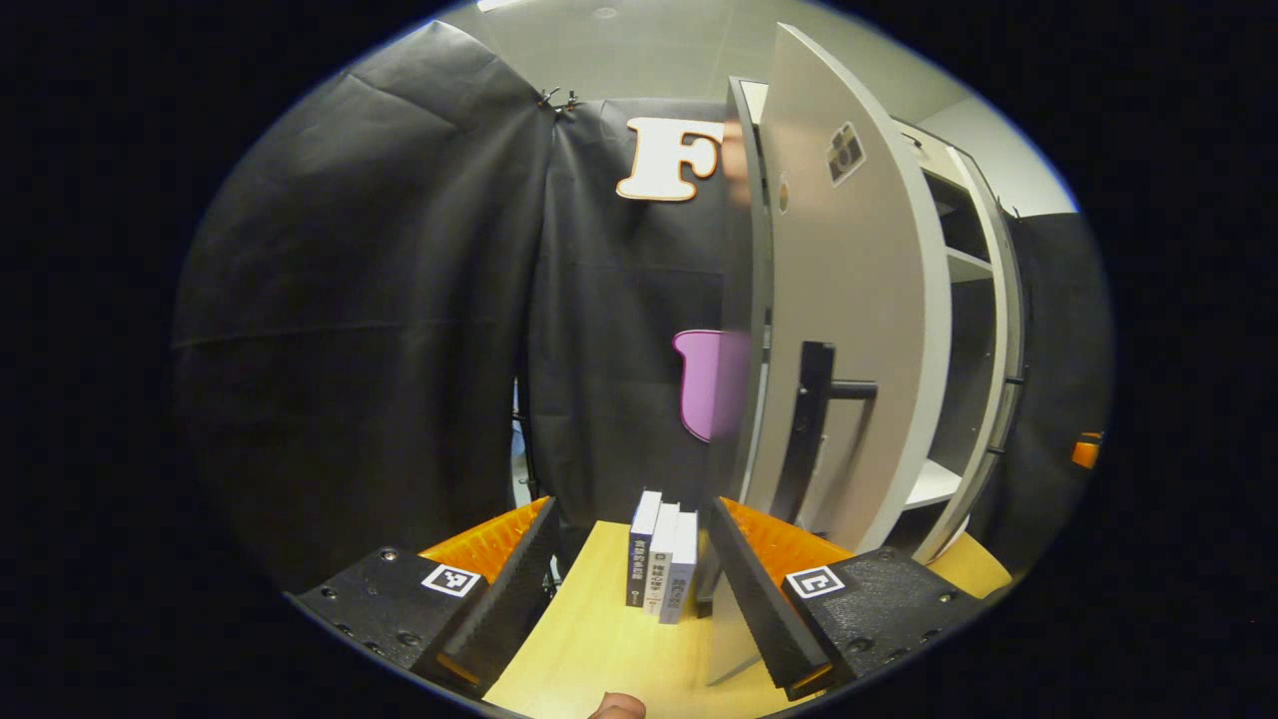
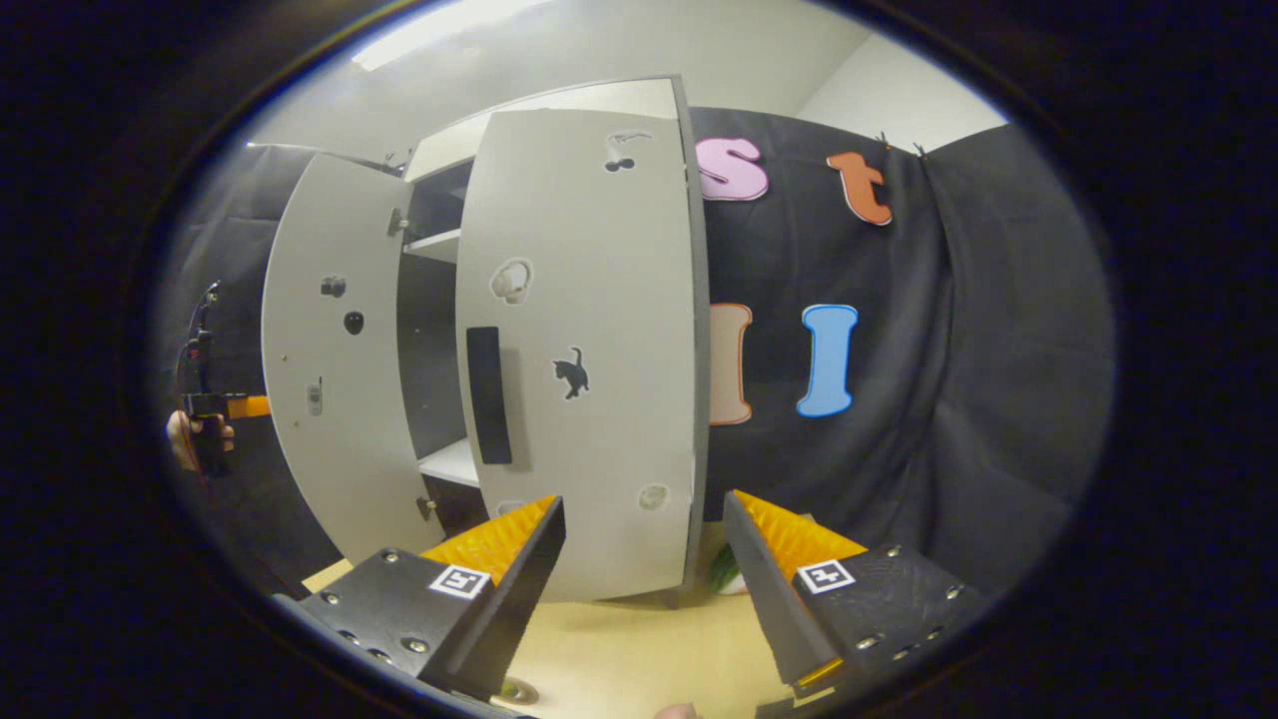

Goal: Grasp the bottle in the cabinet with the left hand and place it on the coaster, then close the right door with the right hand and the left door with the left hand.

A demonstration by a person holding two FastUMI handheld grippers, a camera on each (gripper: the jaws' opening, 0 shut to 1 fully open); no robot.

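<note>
In the left gripper view my left gripper is open and holds nothing. Just past its right finger stands the cabinet's left door, swung open, its black handle facing me. The door's near edge looks blurred. In the right gripper view my right gripper is open too, a little in front of the right door, which lies flat or nearly flat against the cabinet. The open left door leaves a gap onto the shelves. The left gripper, held in a hand, shows at far left.
Three upright books stand on the wooden table between my left fingers. A small green and white thing lies by the cabinet's right foot. A round rim shows at the table's near edge. Black cloth walls surround the booth.
</note>
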